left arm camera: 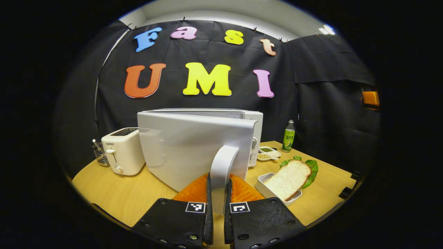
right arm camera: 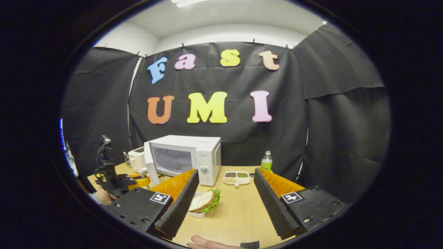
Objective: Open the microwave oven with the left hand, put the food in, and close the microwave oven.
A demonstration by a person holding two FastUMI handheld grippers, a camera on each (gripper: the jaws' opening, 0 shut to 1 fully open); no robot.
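White plastic handle (left arm camera: 221,169) sits pinched between the two fingers of the left gripper (left arm camera: 218,204), which are drawn nearly together with only the thickness of that curved bar between them; both press its sides, so the grasp looks firm. The handle runs up to the microwave door (left arm camera: 193,145), which has swung well out from the oven body and now stands edge-on to the hand, hiding the cavity in the left gripper view. From the right gripper view the microwave (right arm camera: 183,157) stands toward the back of the wooden table (right arm camera: 238,214), door ajar on its left hinge, and the left gripper (right arm camera: 138,181) can be seen off to the side at the handle.

The right gripper (right arm camera: 223,202) hangs above the table with its fingers spread wide and nothing between them. Just ahead of it lies the food: a slice of bread (right arm camera: 202,200) on a lettuce leaf in a small white tray (right arm camera: 196,214), near the microwave's front and a little to its right. A person's fingertip (right arm camera: 204,242) shows at the bottom edge.

I would judge the door rigid and light, free on its hinge, best led by that handle. The bread is soft and would crush or tear under a hard squeeze, and the leaf may slide; the stiff tray rim looks the safer hold. A toaster (left arm camera: 123,150), a green bottle (left arm camera: 288,136) and a divided dish (right arm camera: 236,177) stand apart from the work.
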